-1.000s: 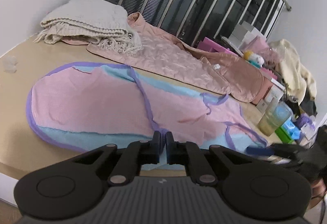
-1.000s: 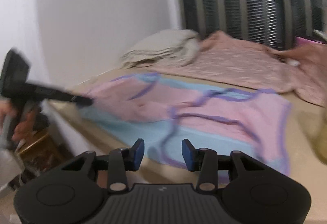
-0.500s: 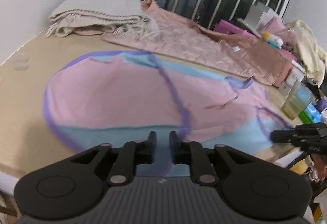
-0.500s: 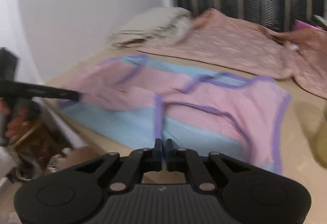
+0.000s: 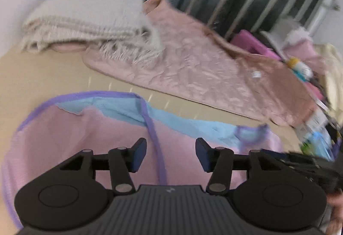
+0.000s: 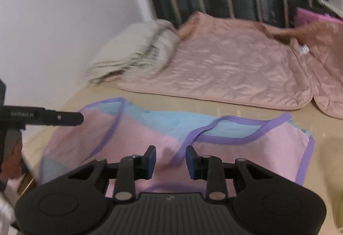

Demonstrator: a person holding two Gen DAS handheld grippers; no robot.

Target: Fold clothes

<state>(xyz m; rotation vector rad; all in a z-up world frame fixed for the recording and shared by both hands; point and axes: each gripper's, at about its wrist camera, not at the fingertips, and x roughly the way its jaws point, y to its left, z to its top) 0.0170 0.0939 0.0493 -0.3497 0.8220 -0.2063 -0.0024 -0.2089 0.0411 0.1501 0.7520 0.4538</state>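
A pink and light-blue garment (image 5: 70, 136) with purple trim lies folded over on the tan table (image 5: 32, 76). My left gripper (image 5: 171, 154) hovers over its pink layer; its jaws are opening and nothing is pinched between the pads, only a purple trim line passes beneath. In the right wrist view the same garment (image 6: 133, 136) lies under my right gripper (image 6: 170, 161), whose jaws are opening with nothing held; a purple strap runs below the gap. The left gripper's black body (image 6: 42, 118) reaches in from the left edge there.
A folded beige knit blanket (image 5: 85, 20) and a pink quilted cover (image 5: 203, 67) lie at the back of the table before a railing. Cluttered bottles and boxes (image 5: 310, 132) crowd the right end. A hand (image 6: 10, 162) shows at the left edge.
Both grippers carried the garment's near edge away toward the far side and then let go. The left went from shut to open; the right closed, then opened again. The garment now lies doubled over.
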